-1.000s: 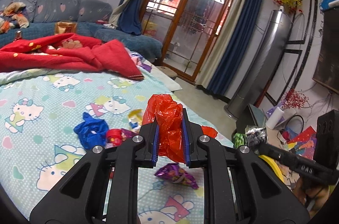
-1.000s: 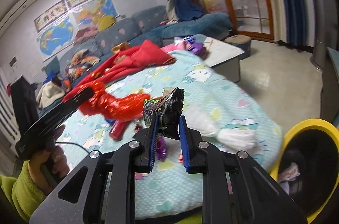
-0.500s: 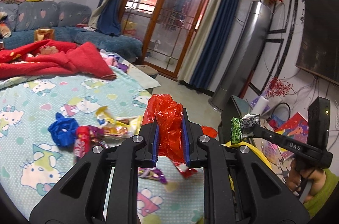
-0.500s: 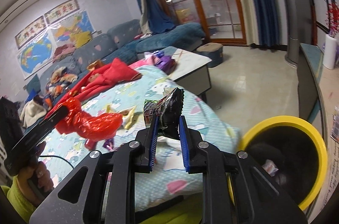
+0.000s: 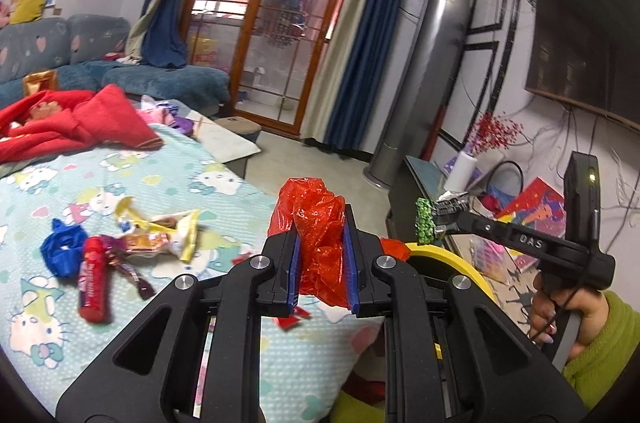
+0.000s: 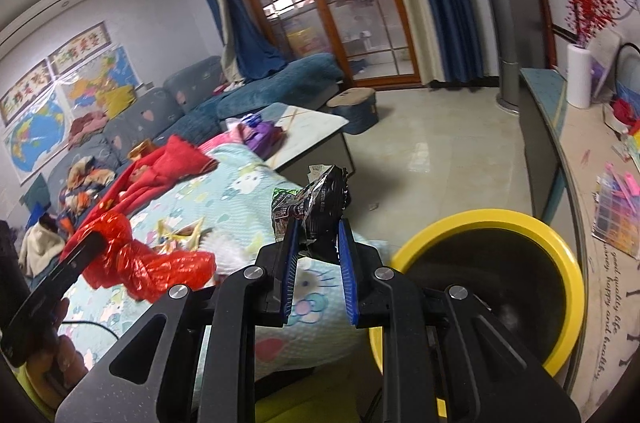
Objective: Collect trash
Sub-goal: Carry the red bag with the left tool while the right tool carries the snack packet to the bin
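My left gripper (image 5: 322, 223) is shut on a crumpled red plastic bag (image 5: 320, 235), held over the bed's edge; the bag also shows in the right wrist view (image 6: 148, 263). My right gripper (image 6: 318, 227) is shut on a black and green snack wrapper (image 6: 316, 203), held just left of the rim of the yellow bin (image 6: 560, 255). In the left wrist view the wrapper (image 5: 426, 219) hangs above the bin's rim (image 5: 448, 255). More trash lies on the bed: a blue wad (image 5: 64, 251), a red tube (image 5: 94, 279), yellow wrappers (image 5: 168, 227).
The bed has a Hello Kitty sheet (image 5: 60, 335) with a red blanket (image 5: 72, 123) at its far end. A low white table (image 6: 304, 127), a blue sofa (image 6: 280, 79) and a cabinet (image 6: 556, 143) stand around. Tiled floor (image 6: 448, 151) lies beyond the bin.
Both grippers have swung right, away from the bed toward the yellow bin, each still holding its item. The right gripper's jaws look slightly wider around the wrapper.
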`<state>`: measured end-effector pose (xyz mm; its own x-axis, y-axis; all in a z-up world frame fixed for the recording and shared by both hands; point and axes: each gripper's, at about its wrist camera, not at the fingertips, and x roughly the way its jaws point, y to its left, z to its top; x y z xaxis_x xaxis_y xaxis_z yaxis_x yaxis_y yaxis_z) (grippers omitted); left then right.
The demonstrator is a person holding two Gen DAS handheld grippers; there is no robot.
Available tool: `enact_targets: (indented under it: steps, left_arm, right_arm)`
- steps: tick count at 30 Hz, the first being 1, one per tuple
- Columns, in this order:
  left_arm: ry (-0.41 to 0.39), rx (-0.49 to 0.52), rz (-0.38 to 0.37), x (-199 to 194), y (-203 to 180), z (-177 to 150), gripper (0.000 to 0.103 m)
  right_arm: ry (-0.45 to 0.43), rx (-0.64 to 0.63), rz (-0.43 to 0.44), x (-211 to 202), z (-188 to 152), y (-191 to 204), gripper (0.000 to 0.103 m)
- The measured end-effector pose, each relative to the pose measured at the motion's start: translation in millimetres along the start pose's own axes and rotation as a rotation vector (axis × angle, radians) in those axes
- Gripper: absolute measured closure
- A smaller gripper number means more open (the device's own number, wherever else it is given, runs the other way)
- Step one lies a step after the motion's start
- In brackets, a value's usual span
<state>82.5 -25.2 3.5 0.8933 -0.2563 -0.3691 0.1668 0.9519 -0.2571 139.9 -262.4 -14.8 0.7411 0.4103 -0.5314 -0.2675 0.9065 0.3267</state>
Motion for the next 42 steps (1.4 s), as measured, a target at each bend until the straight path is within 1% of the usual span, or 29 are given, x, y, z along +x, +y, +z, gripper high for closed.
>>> enact_targets:
  steps: [8,18,24,28,34,42]
  left_arm:
    - [0.018,0.052,-0.047,16,-26,-4,0.091]
    - [0.048,0.135,-0.103,40,-63,-15,0.091]
    - [0.081,0.187,-0.130,60,-86,-25,0.091]
    - [0.102,0.209,-0.149,71,-99,-32,0.091]
    - [0.135,0.244,-0.168,89,-114,-44,0.091]
    - [0.181,0.266,-0.187,110,-126,-55,0.091]
  right_arm:
    - [-0.022,0.024,-0.093,-6,1,-25,0.084]
    - [-0.035,0.084,-0.201,-12,-3,-67,0.084]
    - [-0.016,0.148,-0.244,-13,-7,-100,0.084]
    - [-0.007,0.182,-0.254,-11,-10,-115,0.084]
    - [0.007,0.210,-0.292,-11,-14,-134,0.084]
    - [0.050,0.219,-0.333,-4,-21,-148,0.084]
